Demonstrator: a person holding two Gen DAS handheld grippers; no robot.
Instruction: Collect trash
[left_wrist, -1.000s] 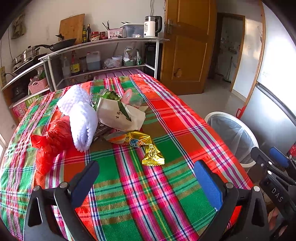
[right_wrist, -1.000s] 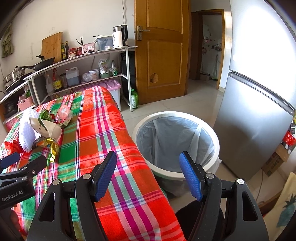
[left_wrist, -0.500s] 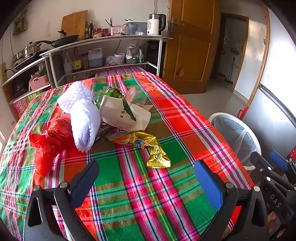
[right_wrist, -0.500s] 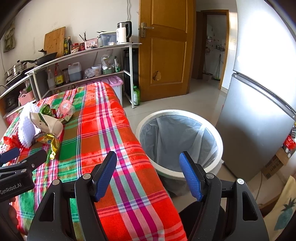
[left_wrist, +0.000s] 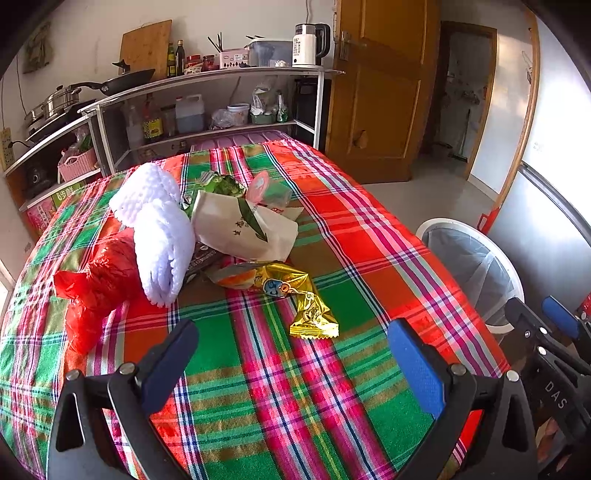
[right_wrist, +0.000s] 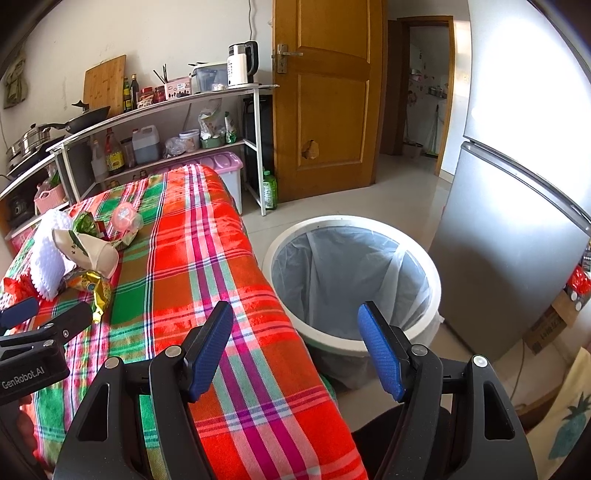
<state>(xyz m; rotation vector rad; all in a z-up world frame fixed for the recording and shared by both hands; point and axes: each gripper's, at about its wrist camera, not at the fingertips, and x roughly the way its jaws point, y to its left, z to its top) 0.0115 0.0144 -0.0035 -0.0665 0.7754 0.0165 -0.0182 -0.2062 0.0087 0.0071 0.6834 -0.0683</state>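
A pile of trash lies on the plaid tablecloth (left_wrist: 369, 258): a gold foil wrapper (left_wrist: 310, 310) nearest me, a cream paper bag (left_wrist: 240, 229), white foam netting (left_wrist: 162, 243), a red plastic bag (left_wrist: 96, 284) and a pink-lidded cup (left_wrist: 266, 190). My left gripper (left_wrist: 291, 354) hovers open over the cloth, just short of the gold wrapper, holding nothing. My right gripper (right_wrist: 295, 339) is open and empty over the table's right edge. Beyond it stands a white bin (right_wrist: 354, 284) with a clear liner. The pile (right_wrist: 85, 254) sits far left in the right wrist view.
A metal shelf rack (left_wrist: 207, 96) with bottles, pans and a kettle (left_wrist: 308, 44) stands behind the table. A wooden door (right_wrist: 325, 99) and a silver fridge (right_wrist: 517, 236) border the tiled floor around the bin. A pink-lidded storage box (right_wrist: 225, 166) sits by the table's far end.
Both grippers have eased slightly forward and lower; the trash pile looks a little nearer. Neither gripper has changed its opening and nothing on the table has moved.
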